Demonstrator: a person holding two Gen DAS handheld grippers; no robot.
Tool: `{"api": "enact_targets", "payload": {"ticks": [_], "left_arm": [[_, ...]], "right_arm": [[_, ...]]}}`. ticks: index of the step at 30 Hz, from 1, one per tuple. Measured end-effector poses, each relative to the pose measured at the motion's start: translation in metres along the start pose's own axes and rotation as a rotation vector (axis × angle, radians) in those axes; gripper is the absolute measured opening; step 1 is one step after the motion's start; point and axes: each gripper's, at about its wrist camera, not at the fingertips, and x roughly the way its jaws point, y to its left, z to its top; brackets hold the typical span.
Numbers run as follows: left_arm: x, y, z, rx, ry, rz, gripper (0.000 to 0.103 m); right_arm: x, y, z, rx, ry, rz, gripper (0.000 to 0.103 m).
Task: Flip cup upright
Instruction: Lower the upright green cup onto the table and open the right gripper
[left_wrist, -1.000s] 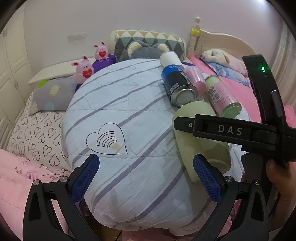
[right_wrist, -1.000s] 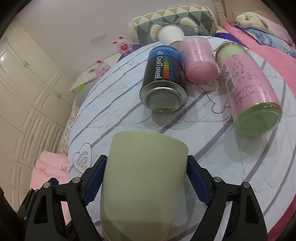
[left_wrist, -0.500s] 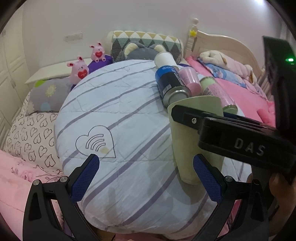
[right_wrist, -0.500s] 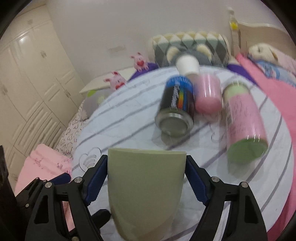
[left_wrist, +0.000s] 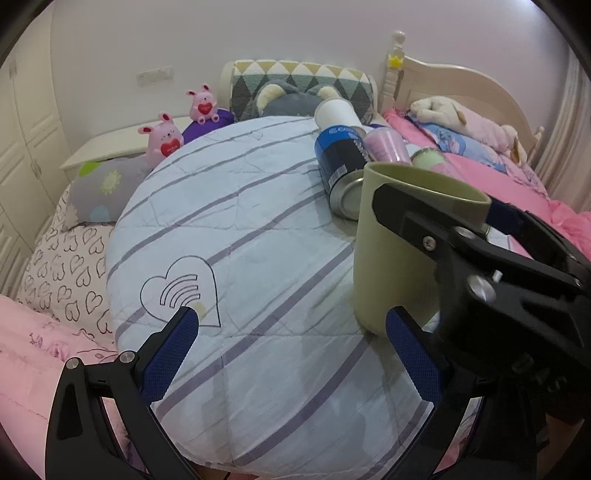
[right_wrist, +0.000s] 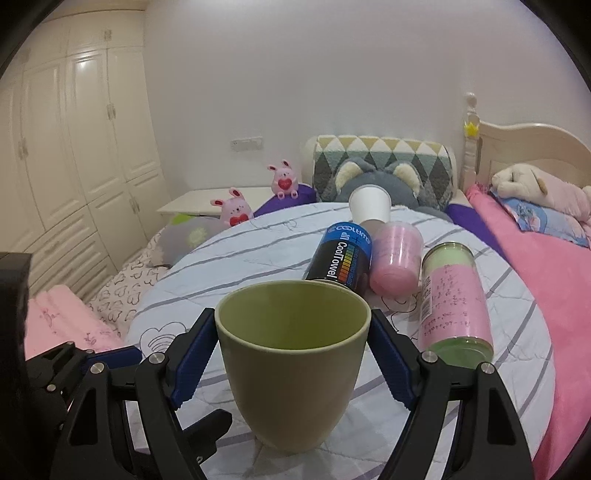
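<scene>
Black can (right_wrist: 341, 260), pink cup (right_wrist: 397, 258), pink-labelled canister (right_wrist: 454, 299) on striped quilt (left_wrist: 258, 229)

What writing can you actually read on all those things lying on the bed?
"COOLTIME" and "CoolTowel": on the black and blue can.
Small dark print on the pink and green canister: too small to read.
Raised letters on the right gripper body, seen from the left wrist: too dark to read.

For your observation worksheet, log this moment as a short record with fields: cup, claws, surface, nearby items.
cup: green cup, upright, mouth up, appears empty
right claw: shut on green cup
left claw: open, holding nothing
surface: striped quilt
nearby: black can, pink cup, pink-labelled canister, all on their sides; white paper cup
</scene>
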Motion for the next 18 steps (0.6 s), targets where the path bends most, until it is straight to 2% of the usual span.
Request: {"api": "enact_targets", "payload": {"ticks": [4,9,18], "left_arm": [[-0.003,0.000,-0.003,-0.001,-0.001,0.016,0.103],[-0.009,0.000,-0.006,-0.002,-0.015,0.037,0.103],[-0.031,-0.012,-0.009,0.004,-0.072,0.080,0.103]], "right_arm": [[-0.005,0.003,-0.003,-0.027,-0.019,0.000,0.081],[-0.013,-0.001,-0.007,-0.002,-0.018,0.028,0.083],[-0.030,-0.004,-0.007,-0.010,-0.051,0.027,0.083]]}}
